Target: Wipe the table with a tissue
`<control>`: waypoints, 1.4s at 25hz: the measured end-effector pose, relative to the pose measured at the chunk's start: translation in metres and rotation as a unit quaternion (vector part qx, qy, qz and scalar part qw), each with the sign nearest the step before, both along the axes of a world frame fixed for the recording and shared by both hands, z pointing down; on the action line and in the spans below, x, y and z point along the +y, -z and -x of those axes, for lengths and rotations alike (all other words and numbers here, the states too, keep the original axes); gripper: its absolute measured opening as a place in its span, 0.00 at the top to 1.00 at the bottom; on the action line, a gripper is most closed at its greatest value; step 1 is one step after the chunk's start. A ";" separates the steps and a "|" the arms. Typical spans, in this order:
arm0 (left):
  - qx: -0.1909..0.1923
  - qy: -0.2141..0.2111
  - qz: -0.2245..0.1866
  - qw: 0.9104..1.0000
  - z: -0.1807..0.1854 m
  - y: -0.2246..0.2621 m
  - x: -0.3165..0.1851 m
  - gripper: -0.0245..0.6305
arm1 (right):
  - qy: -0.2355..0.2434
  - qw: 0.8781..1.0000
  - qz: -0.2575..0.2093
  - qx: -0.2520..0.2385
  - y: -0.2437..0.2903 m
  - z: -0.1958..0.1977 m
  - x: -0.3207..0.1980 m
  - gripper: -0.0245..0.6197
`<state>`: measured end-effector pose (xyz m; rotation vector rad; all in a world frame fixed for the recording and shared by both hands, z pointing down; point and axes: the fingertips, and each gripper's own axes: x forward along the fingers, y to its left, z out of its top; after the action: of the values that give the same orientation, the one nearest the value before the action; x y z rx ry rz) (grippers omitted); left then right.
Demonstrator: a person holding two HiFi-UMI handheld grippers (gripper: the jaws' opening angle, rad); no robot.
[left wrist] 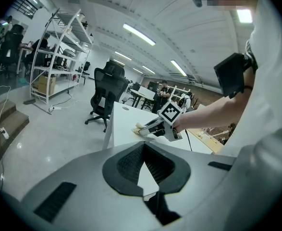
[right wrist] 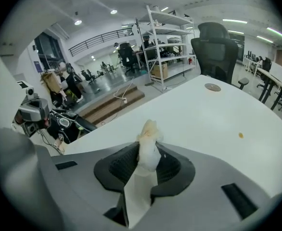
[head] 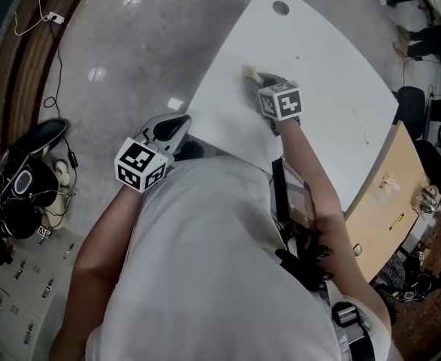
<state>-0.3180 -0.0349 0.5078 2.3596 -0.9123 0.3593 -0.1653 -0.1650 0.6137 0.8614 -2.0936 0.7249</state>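
Two dark ribbed fingers (right wrist: 124, 166) of the right gripper (right wrist: 148, 147) pinch a crumpled white tissue (right wrist: 149, 129); its long axis runs along them and its yellowed tip juts past. We judge the next stroke goes rightward, where the white tabletop (right wrist: 213, 114) carries a small orange speck (right wrist: 240, 135). Only the head view shows the tip down near the tabletop's edge. The left gripper (left wrist: 143, 145), fingers together and empty, hangs beside that edge.
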 end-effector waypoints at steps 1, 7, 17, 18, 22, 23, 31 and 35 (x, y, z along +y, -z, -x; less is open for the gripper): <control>0.000 -0.001 -0.001 1.000 0.000 0.001 0.000 0.95 | -0.006 1.000 -0.013 0.005 0.002 -0.005 -0.004 0.85; 0.000 -0.010 -0.002 1.000 -0.003 0.001 0.002 0.95 | -0.092 0.991 -0.081 0.045 0.017 -0.050 -0.017 0.71; 0.000 -0.013 0.000 1.000 -0.004 0.000 0.003 0.95 | -0.159 0.975 -0.140 0.074 0.037 -0.093 -0.027 0.66; 0.000 -0.014 0.001 1.000 -0.005 -0.001 0.003 0.95 | -0.148 0.978 -0.132 0.069 0.033 -0.087 -0.026 0.66; -0.001 -0.018 0.002 1.000 -0.006 -0.001 0.002 0.95 | -0.137 0.984 -0.093 0.067 0.010 -0.071 -0.027 0.65; -0.002 -0.018 0.001 1.000 -0.006 0.000 0.001 0.95 | -0.146 0.982 -0.092 0.074 0.007 -0.074 -0.029 0.65; -0.003 -0.011 0.007 1.000 -0.003 -0.003 -0.004 0.95 | -0.213 0.974 -0.053 0.049 0.003 -0.084 -0.030 0.82; -0.001 -0.020 0.007 1.000 -0.011 -0.004 -0.006 0.95 | -0.116 0.990 -0.062 0.059 -0.002 -0.050 -0.018 0.84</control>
<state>-0.3069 -0.0410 0.5119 2.3670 -0.8616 0.3816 -0.1154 -0.1832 0.6154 1.2025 -1.9690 0.6494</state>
